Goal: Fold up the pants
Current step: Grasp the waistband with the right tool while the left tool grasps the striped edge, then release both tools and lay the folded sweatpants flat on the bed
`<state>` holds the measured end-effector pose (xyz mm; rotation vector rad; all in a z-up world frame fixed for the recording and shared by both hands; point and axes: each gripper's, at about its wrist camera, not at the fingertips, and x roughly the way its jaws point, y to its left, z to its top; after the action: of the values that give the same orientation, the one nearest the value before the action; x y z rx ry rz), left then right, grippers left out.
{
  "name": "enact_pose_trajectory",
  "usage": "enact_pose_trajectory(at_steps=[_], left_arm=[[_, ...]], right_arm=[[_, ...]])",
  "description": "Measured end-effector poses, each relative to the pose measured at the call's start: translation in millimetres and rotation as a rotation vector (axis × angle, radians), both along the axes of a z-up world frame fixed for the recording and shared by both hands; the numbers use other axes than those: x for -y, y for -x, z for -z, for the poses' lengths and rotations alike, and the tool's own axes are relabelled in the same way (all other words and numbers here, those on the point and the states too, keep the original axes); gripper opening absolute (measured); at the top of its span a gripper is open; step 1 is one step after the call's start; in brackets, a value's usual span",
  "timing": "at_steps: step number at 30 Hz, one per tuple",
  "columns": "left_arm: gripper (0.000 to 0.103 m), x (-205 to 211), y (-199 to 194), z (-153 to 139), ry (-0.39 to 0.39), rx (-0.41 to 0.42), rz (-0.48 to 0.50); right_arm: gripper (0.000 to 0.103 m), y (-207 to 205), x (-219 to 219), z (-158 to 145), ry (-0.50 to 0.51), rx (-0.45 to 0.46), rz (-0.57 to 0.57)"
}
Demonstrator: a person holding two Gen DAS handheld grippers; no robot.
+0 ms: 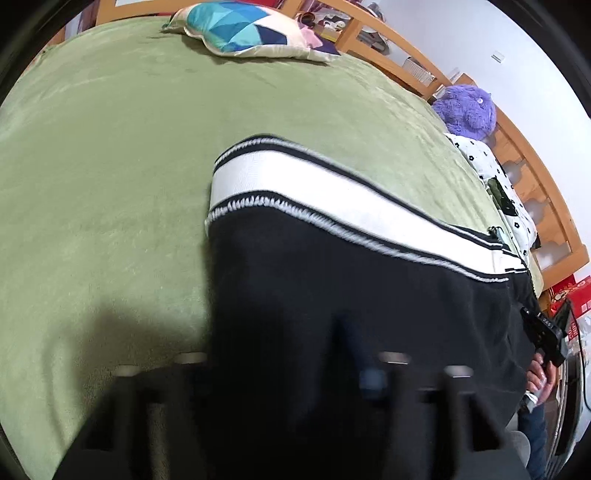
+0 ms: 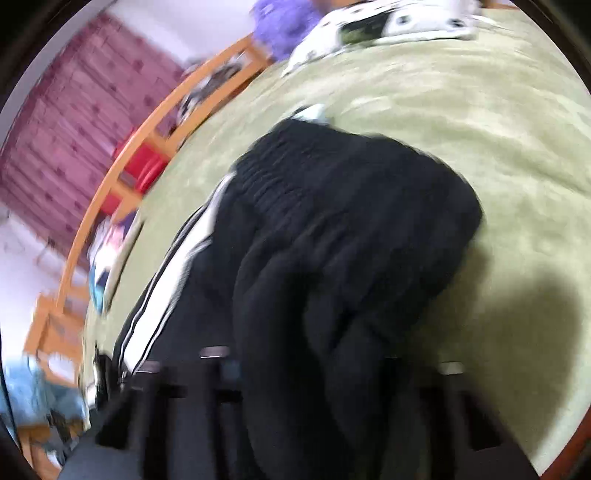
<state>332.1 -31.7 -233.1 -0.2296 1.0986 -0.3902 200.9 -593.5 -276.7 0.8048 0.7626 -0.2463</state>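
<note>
Black pants (image 1: 332, 277) with a broad white side stripe (image 1: 295, 184) lie on the green bed blanket (image 1: 110, 166). In the left wrist view the dark cloth runs down over my left gripper (image 1: 291, 365) and hides its fingers, which are shut on the pants. The right wrist view is blurred. There the pants (image 2: 332, 221) are bunched in thick folds, with the gathered waistband (image 2: 295, 177) at the far end. The folds run straight into my right gripper (image 2: 314, 365), which is shut on the cloth. The white stripe (image 2: 166, 280) trails off to the left.
A blue patterned pillow (image 1: 243, 29) lies at the far end of the bed. A purple plush toy (image 1: 465, 110) and a white dotted cover (image 1: 495, 173) sit along the right side by a wooden rail (image 1: 535, 192). A person's hand (image 1: 539, 380) shows at the right edge.
</note>
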Motion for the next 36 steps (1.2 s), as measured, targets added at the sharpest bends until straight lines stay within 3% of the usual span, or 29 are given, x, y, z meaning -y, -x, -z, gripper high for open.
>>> enact_pose_trajectory(at_steps=[1,4,9,13,16,20,22,25,29,31,35,36], left_arm=[[0.010,0,3,-6,0.008,0.019,0.002],[0.010,-3,13,-32,0.032,0.072,-0.010],[0.009,-6,28,-82,0.040,0.148,-0.012],[0.009,-28,38,-106,0.078,0.151,-0.024],[0.009,-60,56,-129,0.047,0.201,-0.067],[0.009,-128,78,-149,0.007,0.224,-0.160],[0.010,-153,84,-147,-0.028,0.215,-0.188],[0.010,-183,86,-129,-0.059,0.178,-0.214],[0.010,-205,77,-68,-0.100,0.072,-0.224],[0.017,-208,75,-47,-0.140,0.056,-0.240],[0.028,-224,75,-26,-0.077,0.023,-0.277],[0.037,-224,77,-24,-0.068,0.018,-0.287]], right_arm=[[0.018,1,-12,-17,0.056,0.009,0.015],[0.016,2,-45,-71,0.218,0.055,-0.028],[0.016,-12,-92,-144,0.297,0.180,-0.097],[0.016,-25,-131,-192,0.256,0.251,-0.149],[0.016,-23,-170,-228,0.231,0.339,-0.222],[0.016,-19,-206,-245,0.202,0.402,-0.305],[0.016,-22,-222,-242,0.185,0.400,-0.333],[0.016,-35,-242,-214,0.176,0.336,-0.370],[0.017,-52,-261,-141,0.219,0.129,-0.405],[0.020,-57,-254,-100,0.256,-0.012,-0.367],[0.027,-53,-225,-58,0.070,-0.126,-0.334],[0.029,-51,-225,-57,0.068,-0.149,-0.347]])
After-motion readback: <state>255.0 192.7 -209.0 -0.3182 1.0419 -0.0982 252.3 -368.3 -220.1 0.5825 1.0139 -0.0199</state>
